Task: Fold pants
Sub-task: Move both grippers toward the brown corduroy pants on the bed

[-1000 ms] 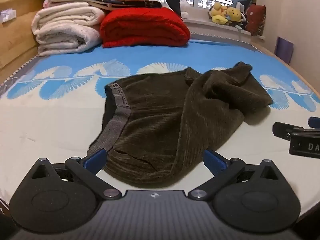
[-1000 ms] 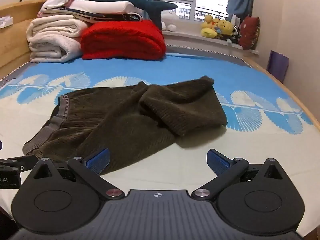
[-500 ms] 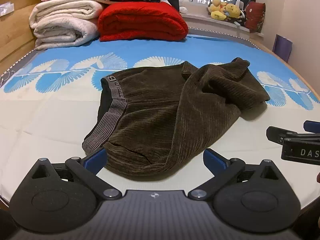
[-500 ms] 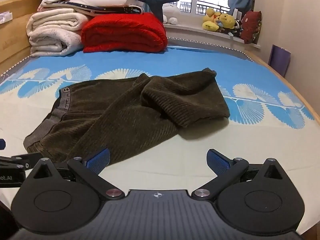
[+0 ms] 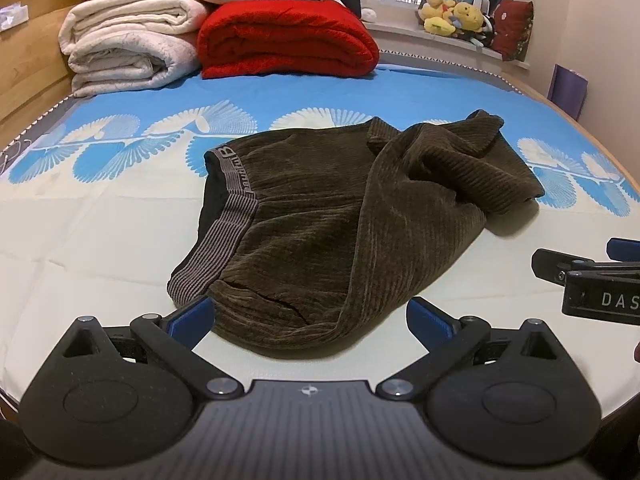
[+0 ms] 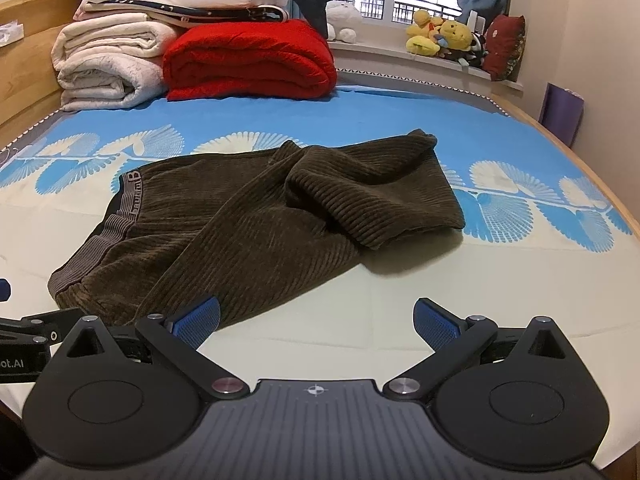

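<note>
Brown corduroy pants [image 5: 340,216] lie rumpled at the centre of the bed [image 5: 100,248], waistband [image 5: 224,224] to the left, legs bunched to the right. The left tool [image 5: 310,316] is spread wide and empty, just short of the near hem. The right tool [image 6: 316,318] is likewise spread and empty.

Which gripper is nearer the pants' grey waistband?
Left. The left gripper sits at the pants' near edge, just below the waistband; the right gripper is off toward the leg side.
</note>
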`<state>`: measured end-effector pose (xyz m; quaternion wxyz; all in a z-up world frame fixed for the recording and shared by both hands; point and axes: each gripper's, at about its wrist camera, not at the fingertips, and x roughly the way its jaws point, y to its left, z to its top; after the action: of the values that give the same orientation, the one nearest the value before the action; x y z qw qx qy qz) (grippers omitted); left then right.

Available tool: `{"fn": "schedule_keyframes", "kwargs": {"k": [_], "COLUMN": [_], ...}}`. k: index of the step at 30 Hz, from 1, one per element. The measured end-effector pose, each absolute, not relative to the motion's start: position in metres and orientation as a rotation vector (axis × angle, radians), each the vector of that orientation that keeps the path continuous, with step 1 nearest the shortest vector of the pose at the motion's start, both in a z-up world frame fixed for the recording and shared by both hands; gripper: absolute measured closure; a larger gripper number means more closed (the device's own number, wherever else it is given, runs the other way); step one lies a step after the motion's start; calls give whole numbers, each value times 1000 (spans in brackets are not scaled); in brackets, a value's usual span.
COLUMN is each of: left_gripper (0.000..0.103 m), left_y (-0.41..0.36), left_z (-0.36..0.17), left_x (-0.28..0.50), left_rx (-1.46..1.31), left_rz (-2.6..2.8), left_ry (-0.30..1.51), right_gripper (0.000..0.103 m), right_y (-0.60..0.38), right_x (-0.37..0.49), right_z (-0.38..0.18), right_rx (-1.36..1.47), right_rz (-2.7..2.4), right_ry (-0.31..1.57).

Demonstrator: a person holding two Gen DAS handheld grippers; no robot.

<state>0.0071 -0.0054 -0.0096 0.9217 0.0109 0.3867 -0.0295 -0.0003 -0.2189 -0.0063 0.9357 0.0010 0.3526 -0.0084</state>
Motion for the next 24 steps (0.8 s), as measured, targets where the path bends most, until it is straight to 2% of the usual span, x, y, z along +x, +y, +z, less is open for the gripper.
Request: {"fn": "schedule_keyframes", "kwargs": {"k": [24], "left_gripper": [0], "left_y": [-6], "left_z": [-12], "left_x": [9], "left_rx": [19], "left_rz": [-60], "left_ry": [802], "right_gripper": [1], "right_y": [-218], "right_x": [2], "right_z": [-8], "right_rx": [1], "right_rz": [-20], "right_ry": [730]}}
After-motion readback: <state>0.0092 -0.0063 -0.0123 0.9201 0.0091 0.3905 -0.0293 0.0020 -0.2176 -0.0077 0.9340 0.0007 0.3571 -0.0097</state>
